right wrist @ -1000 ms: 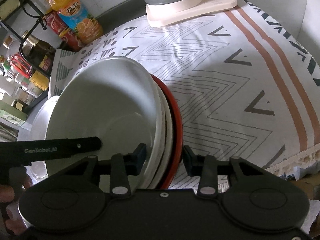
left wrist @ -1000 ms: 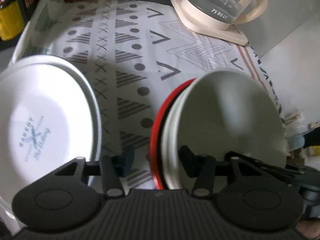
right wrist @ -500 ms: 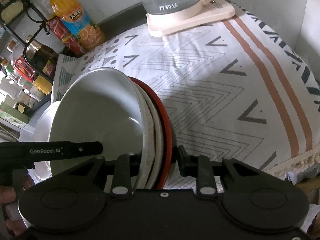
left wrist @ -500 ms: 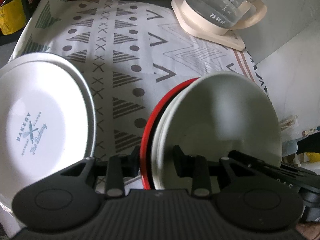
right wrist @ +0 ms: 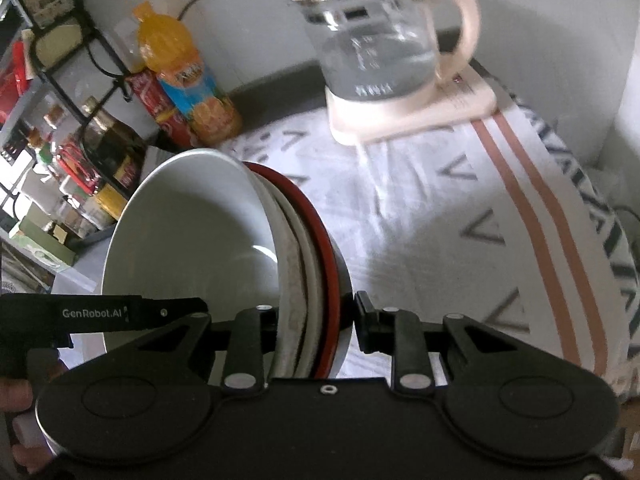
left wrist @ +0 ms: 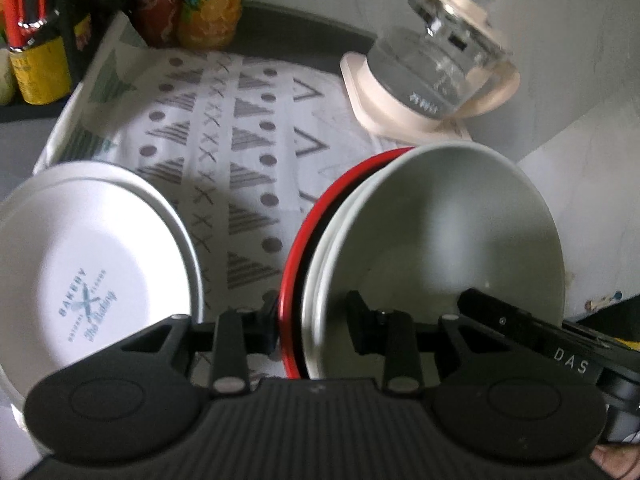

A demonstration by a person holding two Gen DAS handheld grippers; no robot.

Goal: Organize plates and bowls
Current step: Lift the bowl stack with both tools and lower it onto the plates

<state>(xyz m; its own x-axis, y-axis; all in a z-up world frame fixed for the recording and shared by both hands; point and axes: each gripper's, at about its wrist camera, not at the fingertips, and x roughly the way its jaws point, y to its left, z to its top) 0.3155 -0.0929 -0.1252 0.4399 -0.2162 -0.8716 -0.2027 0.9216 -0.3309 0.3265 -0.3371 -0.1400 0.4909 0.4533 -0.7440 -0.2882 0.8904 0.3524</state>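
A stack of nested bowls, white bowls point(left wrist: 432, 240) inside a red bowl point(left wrist: 304, 240), is held on edge between both grippers. My left gripper point(left wrist: 314, 320) is shut on the stack's rim, one finger outside the red bowl and one inside the white bowl. My right gripper point(right wrist: 316, 320) is shut on the opposite rim of the same stack point(right wrist: 192, 232), whose red bowl point(right wrist: 326, 248) shows at the right. A white "Bakery" plate point(left wrist: 88, 280) lies at the left in the left wrist view.
A patterned cloth point(left wrist: 248, 152) covers the table point(right wrist: 460, 240). A glass kettle on a cream base point(left wrist: 432, 76) stands at the back point(right wrist: 384, 64). Juice and cola bottles point(right wrist: 188, 92) and a rack of jars point(right wrist: 80, 140) stand at the back left.
Both grippers closed onto the bowl stack's rim from opposite sides. The stack has been lifted and both views have tilted up, showing more of the kettle and bottles.
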